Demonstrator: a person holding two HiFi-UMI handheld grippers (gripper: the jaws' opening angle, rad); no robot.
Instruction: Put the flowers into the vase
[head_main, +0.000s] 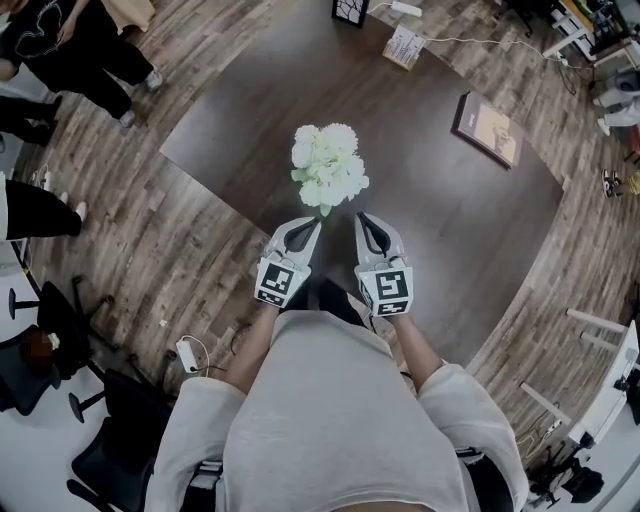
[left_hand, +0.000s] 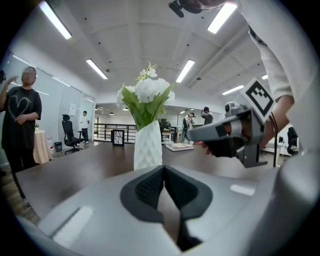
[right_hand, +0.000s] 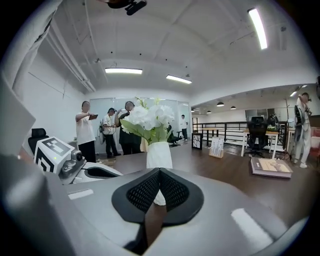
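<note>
Flowers (head_main: 327, 165) hide their vase (left_hand: 148, 146) from above, while my left tool (head_main: 314, 226) and right tool (head_main: 362, 220) sit closed, holding nothing.

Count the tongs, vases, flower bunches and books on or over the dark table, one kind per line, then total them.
tongs: 2, left tongs and right tongs
white vase: 1
white flower bunch: 1
book: 1
total: 5
</note>
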